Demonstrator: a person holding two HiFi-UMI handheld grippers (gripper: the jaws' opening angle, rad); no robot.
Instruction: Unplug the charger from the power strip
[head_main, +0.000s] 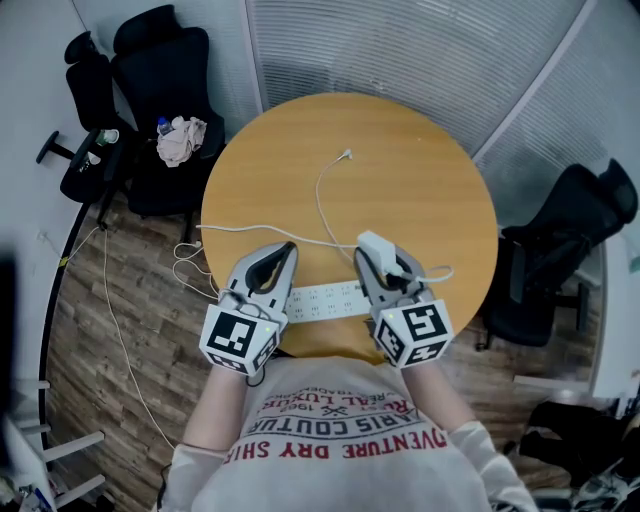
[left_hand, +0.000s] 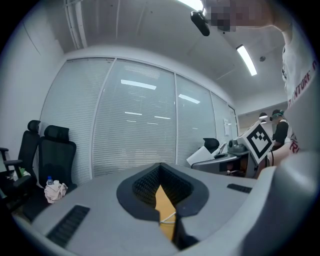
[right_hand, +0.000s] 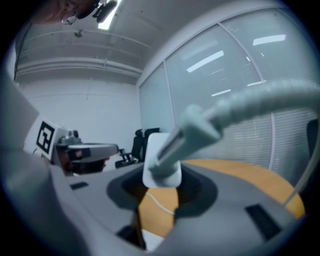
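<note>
Wooden table (head_main: 420, 170) with power strip (head_main: 322, 300), loose cable (head_main: 321, 205); office chairs (head_main: 165, 60) around

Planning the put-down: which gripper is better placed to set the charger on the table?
Right. The right gripper clamps the charger, lifted off the power strip. The left gripper is shut on nothing beside it.

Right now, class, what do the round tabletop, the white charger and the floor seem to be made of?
Tabletop: probably wood or wood-look laminate, smooth and matte, judging by its even honey colour.
Charger: likely moulded plastic, going by the smooth white surface and rounded edges.
Floor: wood or wood-look vinyl, as it shows dark, staggered planks.
</note>
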